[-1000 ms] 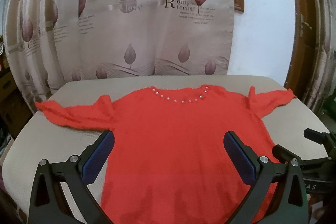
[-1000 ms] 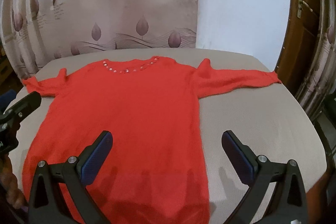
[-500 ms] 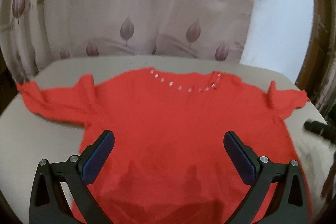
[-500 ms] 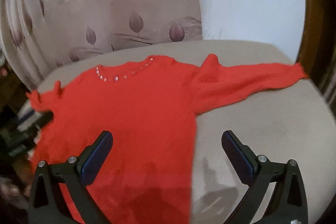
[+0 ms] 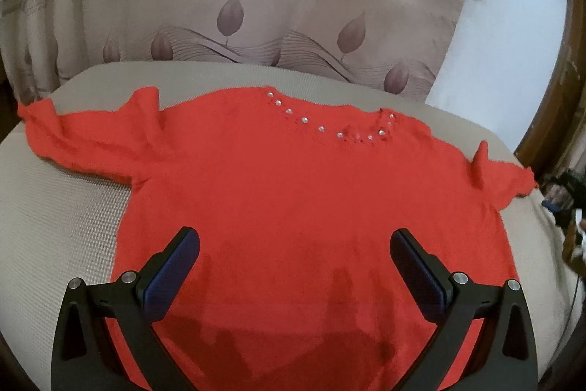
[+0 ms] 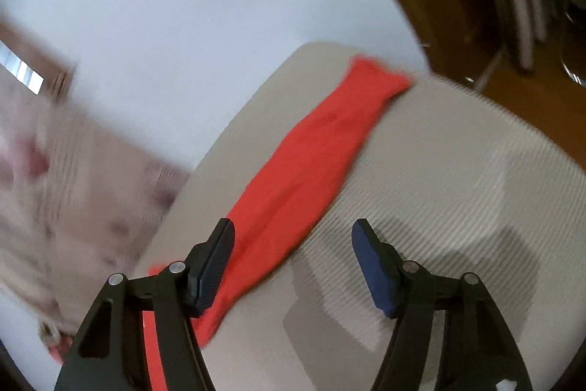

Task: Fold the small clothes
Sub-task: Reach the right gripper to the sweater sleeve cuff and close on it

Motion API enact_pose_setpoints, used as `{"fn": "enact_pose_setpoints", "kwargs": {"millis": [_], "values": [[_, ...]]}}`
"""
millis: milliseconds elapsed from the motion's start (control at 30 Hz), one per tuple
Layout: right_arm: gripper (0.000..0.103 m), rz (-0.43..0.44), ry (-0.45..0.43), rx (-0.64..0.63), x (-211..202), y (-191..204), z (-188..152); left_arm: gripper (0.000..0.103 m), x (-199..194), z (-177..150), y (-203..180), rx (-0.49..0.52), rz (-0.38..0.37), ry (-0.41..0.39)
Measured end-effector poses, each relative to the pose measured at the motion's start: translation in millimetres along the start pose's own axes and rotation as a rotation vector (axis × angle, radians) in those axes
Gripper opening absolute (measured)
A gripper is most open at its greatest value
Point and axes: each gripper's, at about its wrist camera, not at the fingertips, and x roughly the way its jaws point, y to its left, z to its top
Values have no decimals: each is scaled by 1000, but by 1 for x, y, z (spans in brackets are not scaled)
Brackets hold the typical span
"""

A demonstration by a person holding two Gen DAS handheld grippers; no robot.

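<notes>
A red sweater [image 5: 300, 207] is lying flat on a beige table [image 5: 62, 218], front side up, with both sleeves reaching out to the sides. A row of shiny beads [image 5: 322, 128] is running along its neck. Behind the table a curtain with leaf shapes [image 5: 234, 6] is hanging.

The left gripper [image 5: 295, 266] is hovering over the lower middle of the sweater, tipping downward. Its fingers are spread wide, and nothing is sitting between them.

The right gripper [image 6: 293, 255] is pointing down at the sweater's right sleeve [image 6: 318, 163], which is stretching away across the table toward the far corner. This view is tilting sideways and looking blurry. The jaws have just been closing partway, but they are standing apart now. The left finger [image 6: 214, 266] is sitting over the near end of the sleeve, and the other finger is over bare table. The pads are not pinching the cloth.
</notes>
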Motion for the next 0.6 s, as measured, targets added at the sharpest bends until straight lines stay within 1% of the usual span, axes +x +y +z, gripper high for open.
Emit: {"fn": "enact_pose_setpoints", "kwargs": {"millis": [100, 133, 333, 467, 500, 567, 600], "values": [[65, 12, -8, 49, 8, -15, 15, 103, 2, 0, -3, 18, 7, 11], [63, 19, -12, 54, 12, -17, 19, 103, 3, 0, -3, 19, 9, 13], [63, -26, -19, 6, 36, -4, 46, 103, 8, 0, -2, 12, 11, 42], [62, -35, -23, 20, 43, -6, 58, 103, 10, 0, -1, 12, 10, 53], [60, -49, -21, 12, 44, -6, 60, 103, 11, 0, -2, 13, 10, 54], [53, -111, -6, -17, 47, 0, 62, 103, 12, 0, -2, 13, 11, 59], [37, -143, 3, -24, 49, 0, 64, 103, 12, 0, -2, 12, 11, 61]]}}
